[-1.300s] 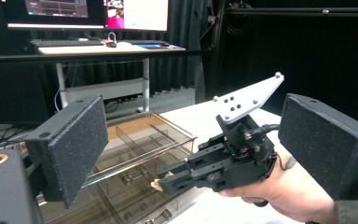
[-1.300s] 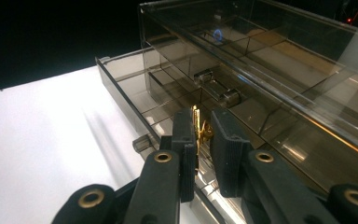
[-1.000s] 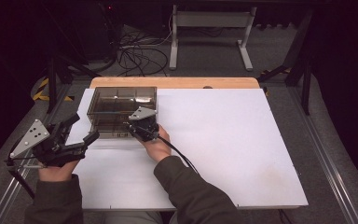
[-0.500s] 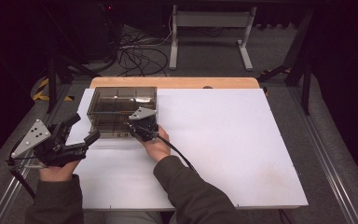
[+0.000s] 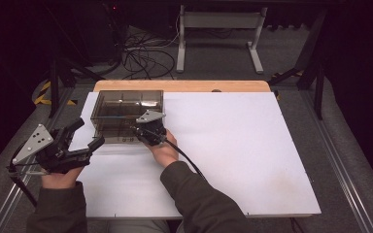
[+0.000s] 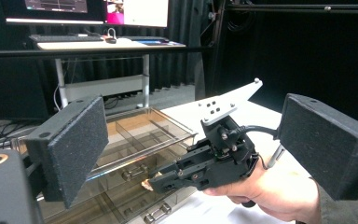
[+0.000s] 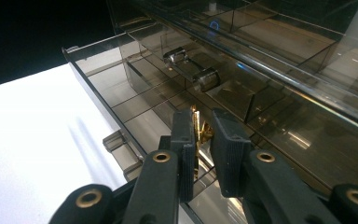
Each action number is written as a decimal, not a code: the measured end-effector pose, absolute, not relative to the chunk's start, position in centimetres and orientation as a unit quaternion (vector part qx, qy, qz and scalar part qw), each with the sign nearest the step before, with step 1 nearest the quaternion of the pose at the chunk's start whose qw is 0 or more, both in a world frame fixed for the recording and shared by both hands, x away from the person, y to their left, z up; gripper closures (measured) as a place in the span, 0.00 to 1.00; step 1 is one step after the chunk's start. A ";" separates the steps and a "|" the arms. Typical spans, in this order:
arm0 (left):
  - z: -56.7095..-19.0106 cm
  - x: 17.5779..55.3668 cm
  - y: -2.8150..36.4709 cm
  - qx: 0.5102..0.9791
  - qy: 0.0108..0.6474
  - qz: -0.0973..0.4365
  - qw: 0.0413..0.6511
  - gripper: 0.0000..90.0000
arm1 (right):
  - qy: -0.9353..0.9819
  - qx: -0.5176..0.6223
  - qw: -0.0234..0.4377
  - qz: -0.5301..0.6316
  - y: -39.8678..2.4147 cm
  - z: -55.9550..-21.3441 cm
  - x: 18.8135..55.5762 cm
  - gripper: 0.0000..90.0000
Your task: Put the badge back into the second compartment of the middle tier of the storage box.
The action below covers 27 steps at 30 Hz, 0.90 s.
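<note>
A smoky transparent drawer box [image 5: 126, 104] stands at the table's far left; a drawer with divided compartments [image 7: 135, 100] sticks out of its front. My right gripper [image 5: 136, 130] is at that front, jaws nearly together over the drawer, shut on a small gold piece [image 7: 196, 130]. In the left gripper view the gold piece [image 6: 145, 184] shows at the right gripper's tip [image 6: 153, 182]. My left gripper [image 5: 90, 132] hovers open by the table's left edge, apart from the box [image 6: 135, 135], with nothing between its pads [image 6: 72, 149].
White paper [image 5: 233, 145] covers the table, with a wooden strip [image 5: 184, 86] along its far edge. A metal handle [image 7: 191, 65] sits on a shut drawer above the pulled-out one. Cables and a desk frame [image 5: 218, 29] lie on the floor beyond.
</note>
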<state>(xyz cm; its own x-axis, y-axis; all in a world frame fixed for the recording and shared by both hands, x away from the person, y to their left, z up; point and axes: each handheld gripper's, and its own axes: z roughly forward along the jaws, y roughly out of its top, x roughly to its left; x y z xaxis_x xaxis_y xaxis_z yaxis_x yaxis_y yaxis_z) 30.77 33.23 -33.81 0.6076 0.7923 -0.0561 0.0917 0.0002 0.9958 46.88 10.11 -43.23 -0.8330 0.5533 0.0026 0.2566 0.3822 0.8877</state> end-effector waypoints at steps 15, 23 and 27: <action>-33.8 30.8 33.3 0.648 0.341 0.283 0.619 0.10 | 0.817 0.251 0.150 0.497 9.8 -43.1 47.0 0.87; -33.9 30.8 33.3 0.647 0.342 0.283 0.619 0.10 | 0.815 0.250 0.148 0.501 9.7 -42.9 46.8 0.85; -33.9 30.8 33.3 0.650 0.342 0.283 0.617 0.10 | 0.814 0.248 0.145 0.504 9.7 -42.8 46.7 0.84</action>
<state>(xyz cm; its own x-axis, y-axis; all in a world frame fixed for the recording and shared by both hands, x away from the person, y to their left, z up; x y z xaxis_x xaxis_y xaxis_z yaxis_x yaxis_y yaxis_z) 30.77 33.31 -33.88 0.6057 0.7939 -0.0537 0.0948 -0.0050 0.9955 46.73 9.69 -42.76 -0.8347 0.5506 0.0136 0.2575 0.3683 0.8933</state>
